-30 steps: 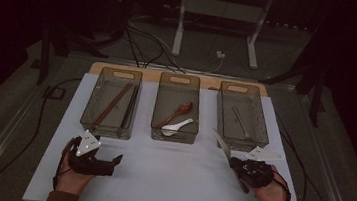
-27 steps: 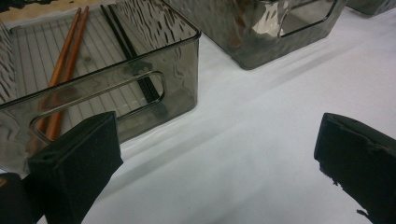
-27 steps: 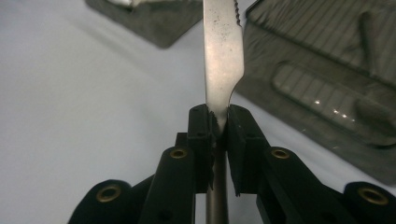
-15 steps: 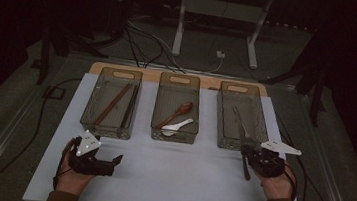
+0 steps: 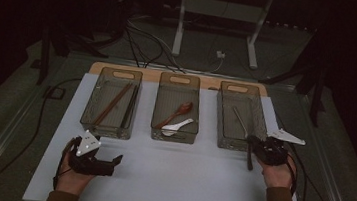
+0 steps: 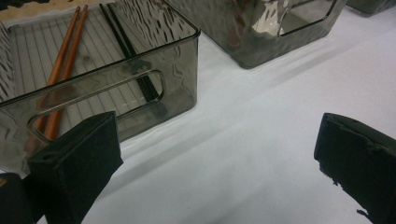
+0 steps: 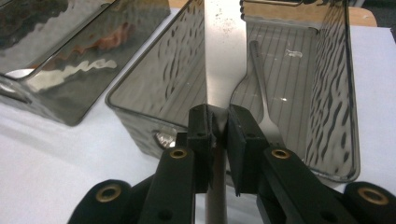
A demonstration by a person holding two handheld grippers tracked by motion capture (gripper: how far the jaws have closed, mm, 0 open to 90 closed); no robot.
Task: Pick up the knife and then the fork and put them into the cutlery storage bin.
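Brushed steel clamped in matt black foam

The knife (image 7: 224, 56), at frame centre, is showing dull brushed metal; the right gripper (image 7: 219, 122) is pinching it with rough foam pads (image 7: 243, 128). The bin (image 7: 154, 88) is gleaming as rippled, glossy smoked plastic, the fork (image 7: 261, 93) inside shining smooth.

The high view was dim, its surroundings nearly black; only the white table (image 5: 168, 180) caught soft overhead light; the gripper views were brighter, with rippled glare on the smoky bin walls (image 6: 182, 70); the near jaws looked soft, and shadows lay faint under the bins.
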